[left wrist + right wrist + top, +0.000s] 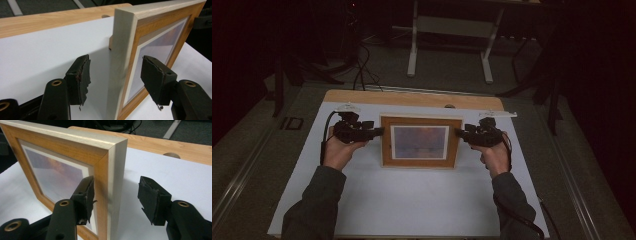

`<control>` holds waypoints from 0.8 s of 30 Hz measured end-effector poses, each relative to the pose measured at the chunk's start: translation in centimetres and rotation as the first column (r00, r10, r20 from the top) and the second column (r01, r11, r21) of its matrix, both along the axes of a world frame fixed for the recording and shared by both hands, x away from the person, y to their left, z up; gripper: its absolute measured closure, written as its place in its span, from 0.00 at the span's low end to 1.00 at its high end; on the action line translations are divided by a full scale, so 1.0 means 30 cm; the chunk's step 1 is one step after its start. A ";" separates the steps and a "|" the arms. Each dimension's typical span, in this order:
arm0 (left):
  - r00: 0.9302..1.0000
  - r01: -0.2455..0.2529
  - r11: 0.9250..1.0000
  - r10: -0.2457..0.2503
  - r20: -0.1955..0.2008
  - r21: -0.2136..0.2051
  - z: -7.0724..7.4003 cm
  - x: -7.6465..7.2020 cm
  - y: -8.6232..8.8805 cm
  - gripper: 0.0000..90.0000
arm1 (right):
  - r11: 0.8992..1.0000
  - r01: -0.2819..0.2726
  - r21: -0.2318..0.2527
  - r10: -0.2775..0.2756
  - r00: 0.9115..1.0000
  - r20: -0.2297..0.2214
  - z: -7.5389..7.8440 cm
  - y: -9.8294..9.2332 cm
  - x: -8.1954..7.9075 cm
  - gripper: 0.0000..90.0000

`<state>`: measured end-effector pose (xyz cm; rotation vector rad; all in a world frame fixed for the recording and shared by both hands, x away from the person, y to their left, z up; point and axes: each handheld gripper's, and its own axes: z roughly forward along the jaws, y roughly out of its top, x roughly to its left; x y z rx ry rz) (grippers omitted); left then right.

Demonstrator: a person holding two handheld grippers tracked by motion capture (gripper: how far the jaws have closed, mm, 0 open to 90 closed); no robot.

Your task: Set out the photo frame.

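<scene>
A wooden picture frame (421,142) with a pale outer rim and a purple-orange picture stands upright on the white sheet (412,205). My left gripper (379,132) is at its left edge. In the left gripper view the jaws (117,75) straddle the frame's side (123,50), with a gap at each pad. My right gripper (460,133) is at the right edge. In the right gripper view its jaws (117,195) straddle the frame's side (116,177): one pad (87,192) sits close to the front face, the other stands well off the back.
The white sheet covers a wooden table whose bare strip (412,97) runs along the far edge, with a small hole (450,106) in it. Beyond it, white table legs (413,50) and cables (361,70) stand on a dark floor.
</scene>
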<state>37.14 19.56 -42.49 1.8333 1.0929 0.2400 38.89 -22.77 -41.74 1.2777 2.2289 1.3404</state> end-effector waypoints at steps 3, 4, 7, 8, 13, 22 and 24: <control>1.000 -0.022 1.000 0.022 0.005 0.005 0.007 -0.012 0.021 0.47 | 1.000 -0.009 -0.003 0.009 1.000 -0.001 -0.001 -0.006 -0.007 0.51; 1.000 -0.028 1.000 0.028 0.008 0.004 0.009 -0.016 0.025 0.47 | 1.000 -0.010 0.000 0.010 1.000 -0.001 -0.001 -0.009 -0.009 0.51; 0.999 -0.035 0.999 0.035 0.013 0.006 0.013 -0.025 0.037 0.47 | 1.000 -0.012 0.002 0.012 1.000 -0.001 0.000 -0.014 -0.012 0.51; 0.999 -0.046 0.999 0.046 0.018 0.008 0.016 -0.034 0.047 0.47 | 1.000 -0.016 0.001 0.016 1.000 0.000 0.001 -0.017 -0.014 0.51; 0.998 -0.056 0.998 0.055 0.024 0.019 0.016 -0.054 0.063 0.47 | 1.000 -0.025 -0.015 0.025 1.000 -0.004 -0.003 -0.031 -0.025 0.52; 0.996 -0.081 0.995 0.079 0.033 0.052 0.004 -0.087 0.084 0.47 | 1.000 -0.011 -0.010 0.010 1.000 -0.023 -0.030 -0.085 -0.043 0.54; 0.996 -0.087 0.994 0.085 0.035 0.066 -0.005 -0.094 0.085 0.47 | 1.000 -0.014 -0.014 0.013 1.000 -0.028 -0.039 -0.095 -0.048 0.54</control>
